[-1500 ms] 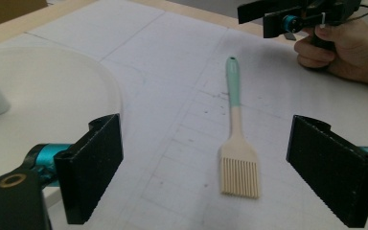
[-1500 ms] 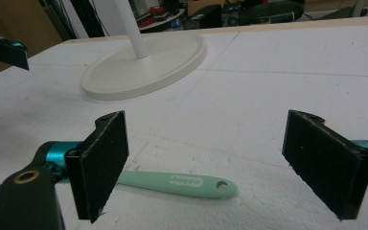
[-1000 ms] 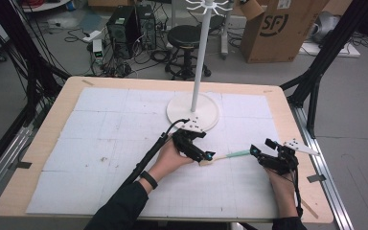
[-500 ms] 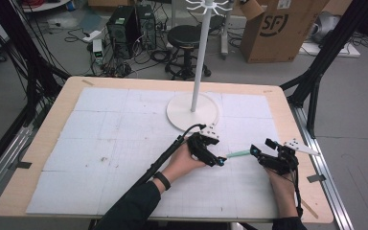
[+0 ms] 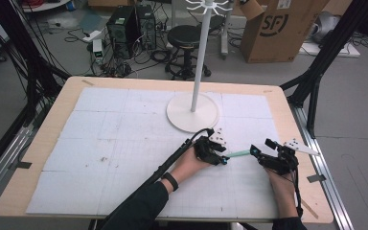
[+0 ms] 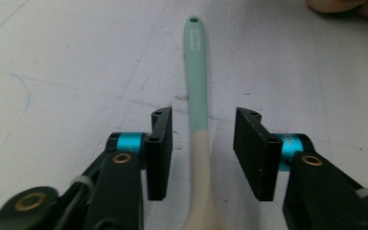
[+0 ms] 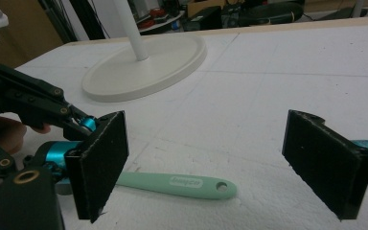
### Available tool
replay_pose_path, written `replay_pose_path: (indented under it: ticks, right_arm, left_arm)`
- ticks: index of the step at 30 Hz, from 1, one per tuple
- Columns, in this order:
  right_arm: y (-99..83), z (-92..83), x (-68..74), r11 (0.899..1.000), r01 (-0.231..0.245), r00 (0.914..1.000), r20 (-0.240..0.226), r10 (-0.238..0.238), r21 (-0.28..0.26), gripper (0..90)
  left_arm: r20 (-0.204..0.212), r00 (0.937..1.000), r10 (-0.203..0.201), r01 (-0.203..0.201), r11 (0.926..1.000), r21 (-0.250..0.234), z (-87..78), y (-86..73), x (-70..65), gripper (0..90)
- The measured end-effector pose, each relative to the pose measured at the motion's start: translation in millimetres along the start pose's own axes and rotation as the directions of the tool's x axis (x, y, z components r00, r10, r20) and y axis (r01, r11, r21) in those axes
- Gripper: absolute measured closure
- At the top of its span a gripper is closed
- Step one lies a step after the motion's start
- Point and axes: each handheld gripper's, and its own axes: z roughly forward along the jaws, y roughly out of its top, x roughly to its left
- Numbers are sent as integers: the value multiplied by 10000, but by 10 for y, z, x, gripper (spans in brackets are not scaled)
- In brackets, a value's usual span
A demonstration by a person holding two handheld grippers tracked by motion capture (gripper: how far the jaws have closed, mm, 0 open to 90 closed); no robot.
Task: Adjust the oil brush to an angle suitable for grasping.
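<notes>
The spatula [image 6: 199, 120] lies flat on the table [image 5: 124, 134], between both grippers. The left gripper [image 6: 203, 153] straddles its cream neck; the jaws have just been closing, pads not touching yet (the high view hides that gap). The right gripper [image 7: 220, 163] gapes wide above the green handle end, near the stand [image 7: 146, 60].

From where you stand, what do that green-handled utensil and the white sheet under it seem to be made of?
The utensil: probably silicone or soft plastic, with a matte mint handle, a moulded logo and hanging hole, and a cream lower part. The white sheet: seems to be foam board, with a grainy, dull surface, seams between panels and scuffs. It lies on a wooden-looking table with a pale brown edge.
</notes>
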Motion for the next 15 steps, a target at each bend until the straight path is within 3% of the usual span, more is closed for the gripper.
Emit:
replay_pose_path:
  ticks: [1, 15]
  right_arm:
    - [0, -1, -1, 10000, -7, 10000, -8, 7, -2, 153]
    - [-1, 1, -5, 10000, -13, 10000, -26, 13, -25, 153]
  left_arm:
    - [-176, 9997, 149, -146, 9997, 188, 24, -4, -14, 625]
    - [-57, 10000, -58, 59, 9999, 125, 34, -17, 0, 785]
